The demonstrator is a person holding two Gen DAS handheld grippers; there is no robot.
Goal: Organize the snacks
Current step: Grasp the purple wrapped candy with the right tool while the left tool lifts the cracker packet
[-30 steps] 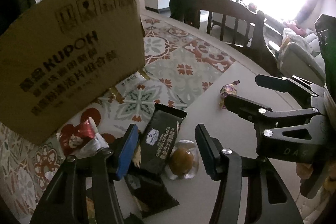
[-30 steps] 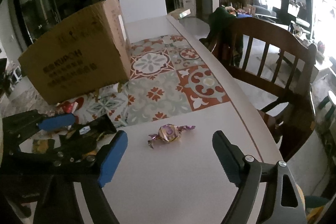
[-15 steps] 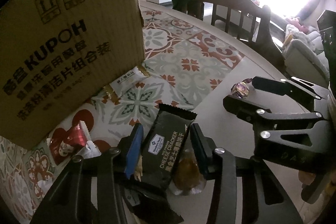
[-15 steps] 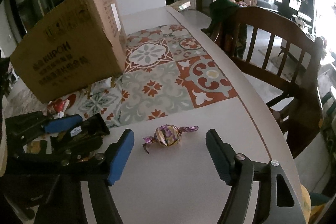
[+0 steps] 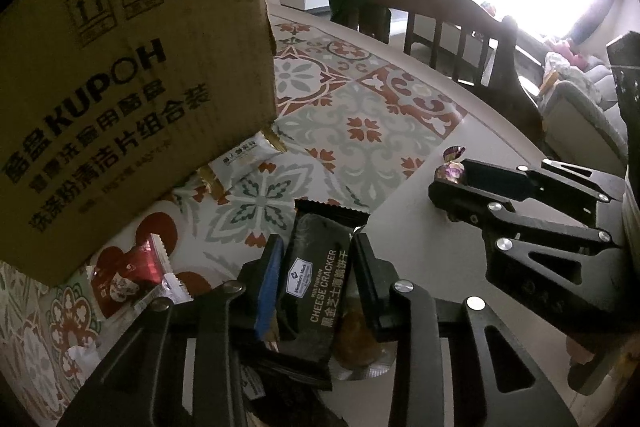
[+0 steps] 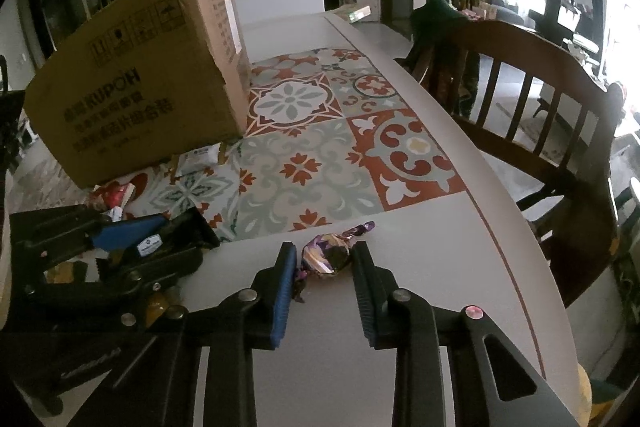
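black cracker packet sat between our closing left gripper; our closing right gripper pinched a purple candy.

Both grippers tilted downward — left gripper and right gripper jaws closing

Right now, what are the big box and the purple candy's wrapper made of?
The KUPOH box looks like brown corrugated cardboard: matte, with printed handling symbols and a ragged top edge. The purple candy seems wrapped in shiny foil or metallic plastic: it glints and has twisted ends.
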